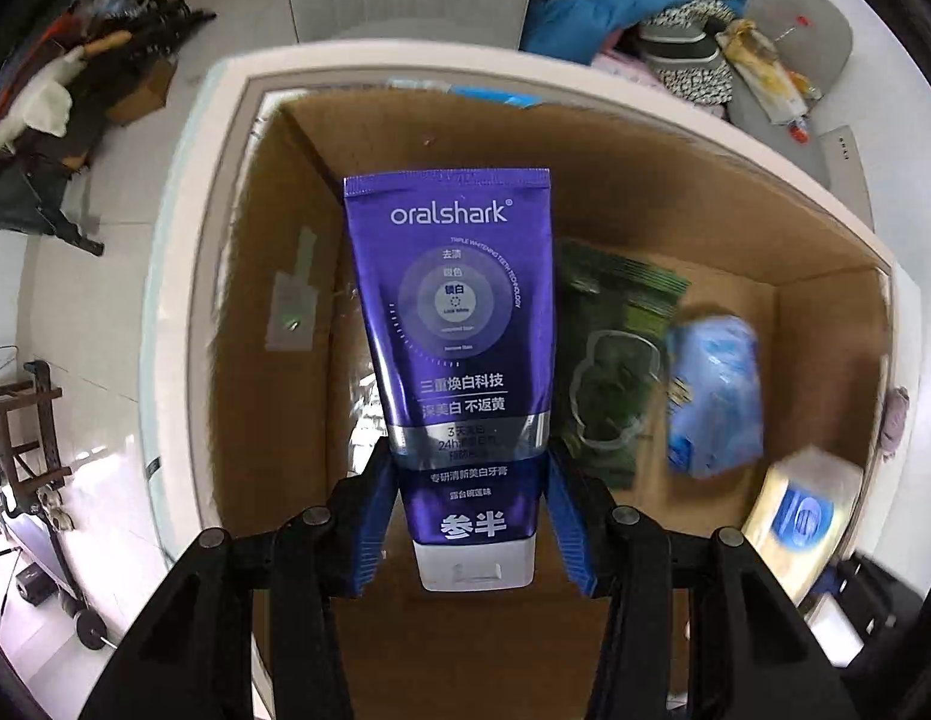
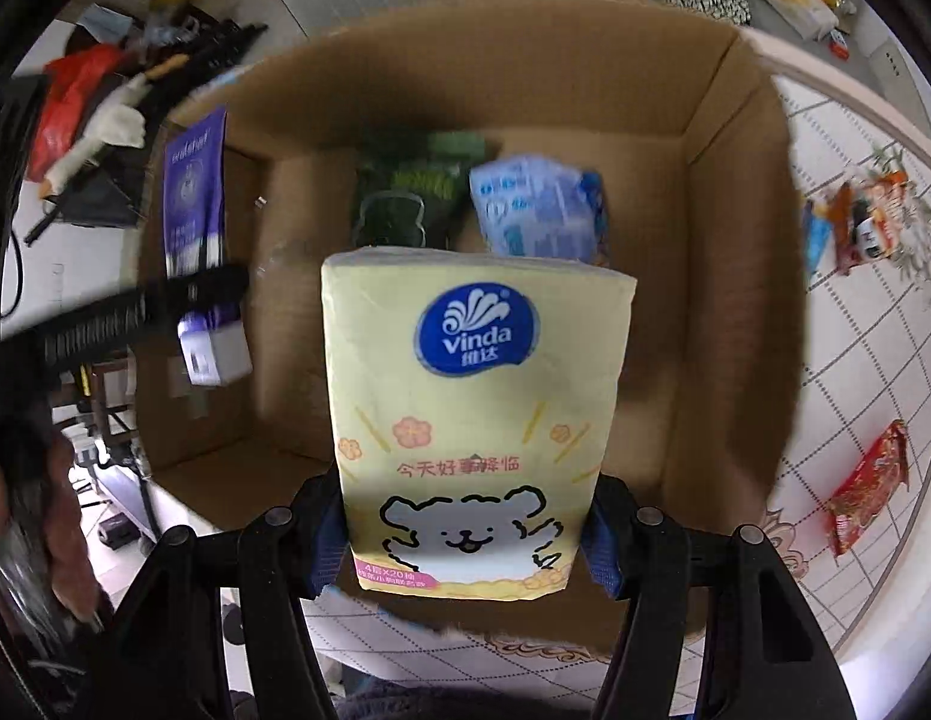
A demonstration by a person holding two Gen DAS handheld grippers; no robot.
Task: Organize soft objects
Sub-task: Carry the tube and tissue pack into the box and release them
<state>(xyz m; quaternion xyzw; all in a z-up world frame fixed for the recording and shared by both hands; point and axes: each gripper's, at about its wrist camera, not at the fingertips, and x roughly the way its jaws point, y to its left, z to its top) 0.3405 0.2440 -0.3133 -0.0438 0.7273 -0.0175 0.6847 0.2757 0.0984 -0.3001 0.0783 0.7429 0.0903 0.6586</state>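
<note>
My left gripper (image 1: pixel 468 468) is shut on a purple oralshark toothpaste tube (image 1: pixel 459 324) and holds it cap-down over an open cardboard box (image 1: pixel 273 276). My right gripper (image 2: pixel 465 516) is shut on a yellow Vinda tissue pack (image 2: pixel 471 414), held above the same box (image 2: pixel 729 276). On the box floor lie a green packet (image 1: pixel 609 372) and a blue tissue pack (image 1: pixel 714 390); both also show in the right wrist view, the green packet (image 2: pixel 405 198) and the blue pack (image 2: pixel 531 210). The tube (image 2: pixel 195 198) and the left gripper's finger (image 2: pixel 135 312) show at the left of the right wrist view. The yellow pack (image 1: pixel 801 516) shows at the lower right of the left wrist view.
The box stands on a round table with a white rim (image 1: pixel 183 276) and a patterned cloth (image 2: pixel 855 360). Snack packets (image 2: pixel 867 492) lie on the cloth to the right. Clothes and a grey cushion (image 1: pixel 789 30) are piled behind. Clutter (image 1: pixel 75 90) sits on the floor at the left.
</note>
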